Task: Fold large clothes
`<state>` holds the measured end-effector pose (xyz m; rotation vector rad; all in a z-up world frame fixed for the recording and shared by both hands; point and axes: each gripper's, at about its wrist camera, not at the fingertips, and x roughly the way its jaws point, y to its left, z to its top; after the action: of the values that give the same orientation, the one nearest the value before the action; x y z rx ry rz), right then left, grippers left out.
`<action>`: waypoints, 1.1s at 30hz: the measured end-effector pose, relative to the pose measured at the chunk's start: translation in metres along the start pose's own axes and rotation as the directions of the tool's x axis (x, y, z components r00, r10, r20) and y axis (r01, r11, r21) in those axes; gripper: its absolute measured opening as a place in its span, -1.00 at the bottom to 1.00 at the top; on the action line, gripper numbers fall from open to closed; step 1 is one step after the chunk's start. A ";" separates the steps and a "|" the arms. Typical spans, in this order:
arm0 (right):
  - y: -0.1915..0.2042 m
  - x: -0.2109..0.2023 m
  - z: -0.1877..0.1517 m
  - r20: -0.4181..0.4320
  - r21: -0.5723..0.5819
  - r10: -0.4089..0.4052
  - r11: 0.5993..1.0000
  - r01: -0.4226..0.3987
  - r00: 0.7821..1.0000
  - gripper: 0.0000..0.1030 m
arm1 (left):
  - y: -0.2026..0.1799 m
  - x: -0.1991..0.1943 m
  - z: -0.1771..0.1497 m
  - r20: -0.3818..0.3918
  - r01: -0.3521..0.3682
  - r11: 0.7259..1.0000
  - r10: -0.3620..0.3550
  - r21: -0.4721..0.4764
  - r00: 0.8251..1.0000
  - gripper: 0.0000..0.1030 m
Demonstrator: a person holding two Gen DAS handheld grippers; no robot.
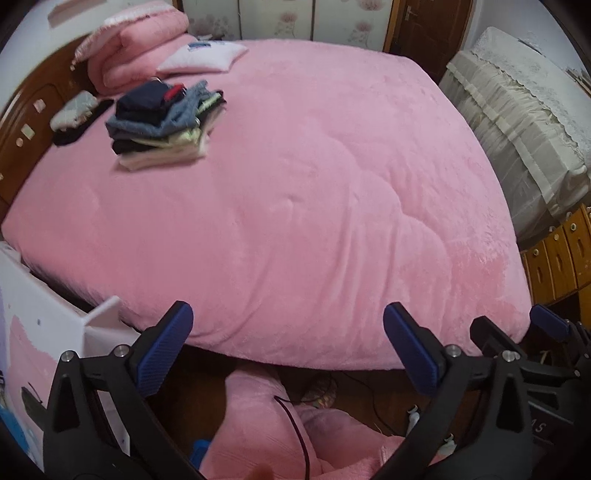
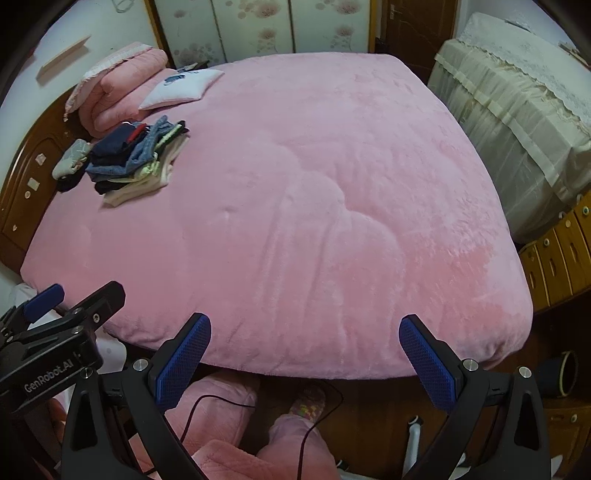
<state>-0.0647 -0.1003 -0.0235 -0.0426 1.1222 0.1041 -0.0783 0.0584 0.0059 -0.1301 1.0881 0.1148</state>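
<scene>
Left wrist: folded clothes stack (image 1: 162, 125) lies flat, long axis toward headboard (image 1: 26, 122).

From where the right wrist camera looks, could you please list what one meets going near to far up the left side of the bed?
Right hand-held gripper → stack of folded clothes → white pillow → folded pink quilt → flowered wardrobe doors.

I see soft, even indoor light, mild sheen on the pink bedspread (image 1: 295, 184) near its right edge, slight motion blur on the left view's headboard side, heavy fisheye bending, dark vignette in corners, floor shadowed.
</scene>
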 end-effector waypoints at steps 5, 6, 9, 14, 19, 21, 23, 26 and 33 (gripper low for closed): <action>-0.010 0.018 -0.003 -0.068 0.032 -0.012 0.999 0.014 0.998 1.00 | -0.001 0.011 0.000 -0.033 -0.003 1.000 0.004 0.019 0.999 0.98; -0.011 0.020 -0.004 -0.077 0.036 -0.014 0.999 0.017 0.997 1.00 | -0.002 0.012 -0.001 -0.034 -0.002 1.000 0.002 0.021 0.999 0.98; -0.017 0.028 -0.006 -0.094 0.043 -0.014 0.999 0.019 0.995 1.00 | -0.003 0.014 0.000 -0.037 0.000 1.000 0.001 0.027 0.999 0.98; -0.025 0.038 -0.006 -0.107 0.047 -0.012 0.999 0.017 0.994 1.00 | -0.007 0.013 0.000 -0.029 -0.005 0.999 0.006 0.033 1.000 0.98; -0.027 0.046 -0.006 -0.109 0.052 -0.018 0.998 0.024 0.994 1.00 | -0.010 0.013 -0.002 -0.031 0.002 0.999 -0.001 0.036 1.000 0.98; -0.026 0.048 -0.007 -0.111 0.055 -0.020 0.998 0.026 0.994 1.00 | -0.011 0.014 -0.001 -0.034 -0.001 0.999 0.002 0.040 0.999 0.98; -0.026 0.050 -0.007 -0.114 0.052 -0.024 0.998 0.030 0.993 1.00 | -0.012 0.014 -0.001 -0.034 -0.004 0.999 0.006 0.042 0.999 0.98; -0.023 0.052 -0.008 -0.114 0.051 -0.025 0.998 0.031 0.993 1.00 | -0.012 0.015 -0.001 -0.037 -0.003 0.999 0.004 0.040 0.999 0.98; -0.023 0.054 -0.009 -0.117 0.049 -0.024 0.998 0.030 0.993 1.00 | -0.013 0.016 0.000 -0.042 -0.005 0.999 0.007 0.038 0.999 0.98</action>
<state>-0.0470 -0.1208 -0.0760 -0.0186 1.2398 0.0498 -0.0688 0.0466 -0.0075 -0.0957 1.1324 0.0974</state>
